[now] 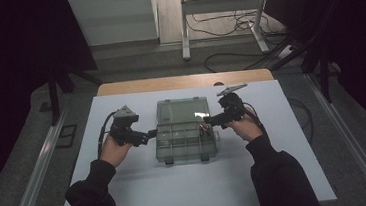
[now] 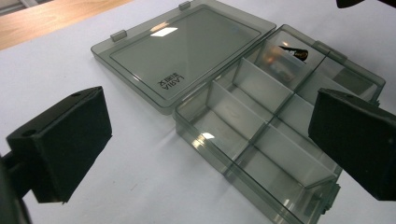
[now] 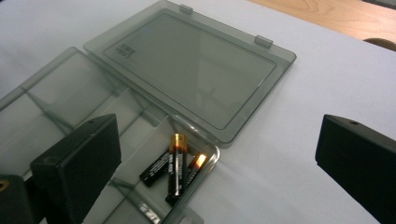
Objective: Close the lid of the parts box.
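Two tools, left tool (image 1: pixel 152 133) and right tool (image 1: pixel 207 121), are wide open, holding nothing. Batteries (image 3: pixel 175 168) lie in the box (image 1: pixel 187 155)'s right corner. Grab one slowly, straight down.

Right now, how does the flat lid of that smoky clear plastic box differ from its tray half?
The flat smoky clear plastic lid is one plain panel, while the smoky clear plastic tray half is deeper and split by dividers into compartments. The lid carries nothing, while the tray holds black batteries with copper-coloured ends in one corner compartment. The lid lies farther from the person, the tray nearer. Both share the same grey tint and lie open on the white table.
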Motion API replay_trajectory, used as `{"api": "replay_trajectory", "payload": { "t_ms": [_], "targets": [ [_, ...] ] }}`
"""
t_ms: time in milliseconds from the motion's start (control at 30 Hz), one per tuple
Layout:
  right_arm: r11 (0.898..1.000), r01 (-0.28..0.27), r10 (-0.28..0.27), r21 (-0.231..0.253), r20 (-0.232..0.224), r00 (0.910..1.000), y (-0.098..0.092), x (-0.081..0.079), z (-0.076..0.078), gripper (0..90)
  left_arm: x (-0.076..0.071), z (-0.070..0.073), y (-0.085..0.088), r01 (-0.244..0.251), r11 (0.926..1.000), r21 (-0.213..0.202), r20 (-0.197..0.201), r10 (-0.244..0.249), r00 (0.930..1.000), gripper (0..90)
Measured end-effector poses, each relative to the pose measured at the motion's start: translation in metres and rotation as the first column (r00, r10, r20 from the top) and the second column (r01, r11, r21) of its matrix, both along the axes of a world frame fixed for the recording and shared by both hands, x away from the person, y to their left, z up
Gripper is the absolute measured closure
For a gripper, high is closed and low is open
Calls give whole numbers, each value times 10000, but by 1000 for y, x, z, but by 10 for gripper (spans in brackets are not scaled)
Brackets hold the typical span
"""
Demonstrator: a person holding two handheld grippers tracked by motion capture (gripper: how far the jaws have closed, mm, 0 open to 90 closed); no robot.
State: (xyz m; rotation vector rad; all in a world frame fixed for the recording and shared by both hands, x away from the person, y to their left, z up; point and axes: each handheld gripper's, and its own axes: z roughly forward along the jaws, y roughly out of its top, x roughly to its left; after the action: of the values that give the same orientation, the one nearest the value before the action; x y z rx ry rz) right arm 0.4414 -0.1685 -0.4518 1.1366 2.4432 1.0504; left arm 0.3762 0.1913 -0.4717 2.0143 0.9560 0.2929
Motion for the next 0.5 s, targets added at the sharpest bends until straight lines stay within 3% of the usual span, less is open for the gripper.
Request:
{"api": "replay_trajectory", "payload": {
  "t_ms": [500],
  "targets": [
    [9990, 300, -321, -340, -624, 9975, 11, 22, -3, 0, 11, -1, -1, -49, 10000, -56, -25, 49, 10000, 0]
  ]
}}
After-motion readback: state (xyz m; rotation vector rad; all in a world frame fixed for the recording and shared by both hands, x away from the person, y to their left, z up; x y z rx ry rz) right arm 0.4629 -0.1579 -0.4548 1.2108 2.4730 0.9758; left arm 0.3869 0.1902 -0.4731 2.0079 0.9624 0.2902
